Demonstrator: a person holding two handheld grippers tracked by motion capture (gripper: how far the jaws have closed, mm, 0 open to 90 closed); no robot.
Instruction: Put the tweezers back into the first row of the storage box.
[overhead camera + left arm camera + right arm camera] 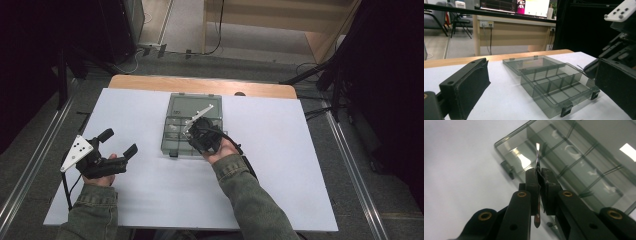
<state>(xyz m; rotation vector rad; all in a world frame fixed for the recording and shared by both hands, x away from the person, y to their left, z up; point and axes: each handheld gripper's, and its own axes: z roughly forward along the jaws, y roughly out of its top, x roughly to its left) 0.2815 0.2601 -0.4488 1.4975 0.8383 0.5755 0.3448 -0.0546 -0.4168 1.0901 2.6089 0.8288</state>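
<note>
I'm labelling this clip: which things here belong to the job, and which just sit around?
In the job:
- right gripper, shut on thin metal tool
- open compartment box

Idle:
- left gripper, open
- white sheet
- monitor

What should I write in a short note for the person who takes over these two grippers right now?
Right gripper: shut on a thin flat metal tool, held over the open compartment box, tip pointing into it.
Left gripper: open, holding nothing, resting on the white table cover to the left of the box.
Box: lid folded back flat; a few small pale pieces lie in some compartments.
Done: tool gripped, box open.
Left: probably to work on those pieces with the tool; I cannot tell which compartment.
</note>
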